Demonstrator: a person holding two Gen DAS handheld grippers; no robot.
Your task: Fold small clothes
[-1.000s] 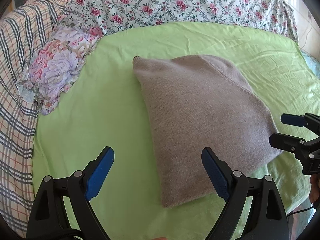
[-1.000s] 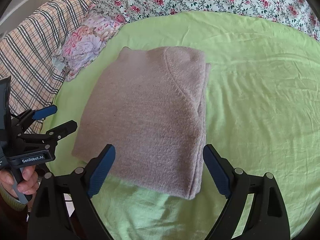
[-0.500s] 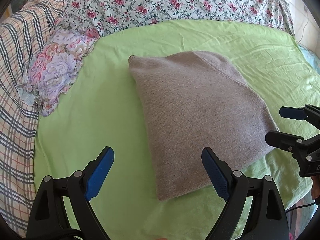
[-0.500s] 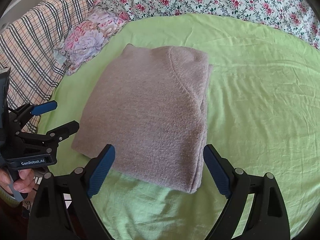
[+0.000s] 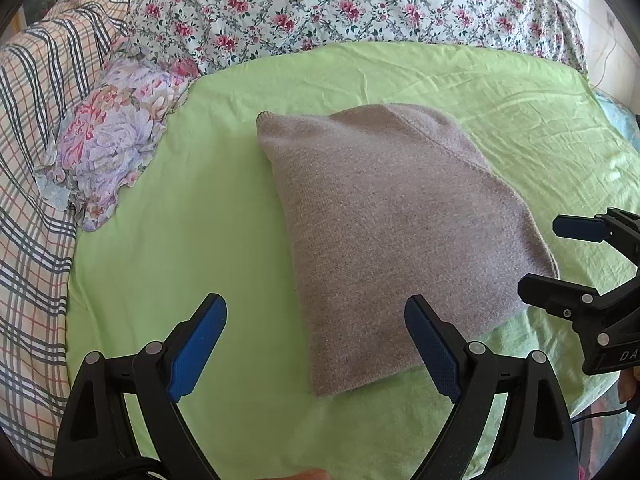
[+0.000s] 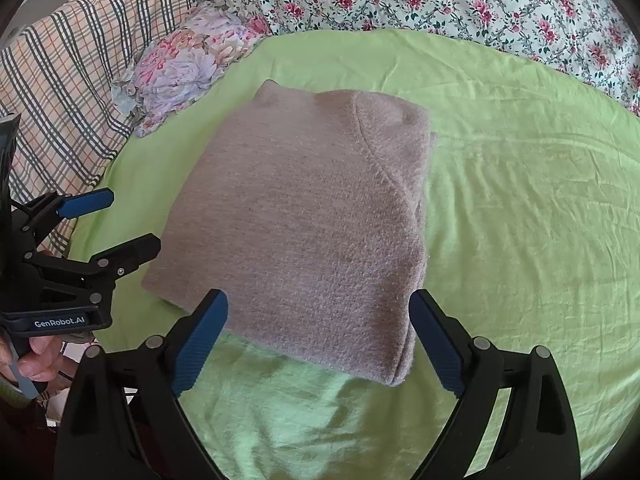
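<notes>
Green sheet [image 5: 224,216] spread across the bed, wrinkled toward its far right. Small-rose floral quilt [image 5: 360,4] bunched along the far edge of the sheet; plaid blanket [image 5: 28,184] along its left edge. Grey knit sweater [image 5: 392,232], folded into a compact rectangle, lying flat near the middle of the sheet, layered fold edges visible on its right side in the right wrist view [image 6: 304,232]. Large-bloom floral pillow [image 5: 108,140] at the sheet's far-left corner, well apart from the sweater. Left gripper [image 5: 316,340] poised over the sweater's near-left corner, jaws wide apart, gripping nothing. Right gripper [image 6: 318,344] poised over the sweater's near edge, jaws equally wide, gripping nothing; blue pads [image 6: 200,340] clear of the fabric.
</notes>
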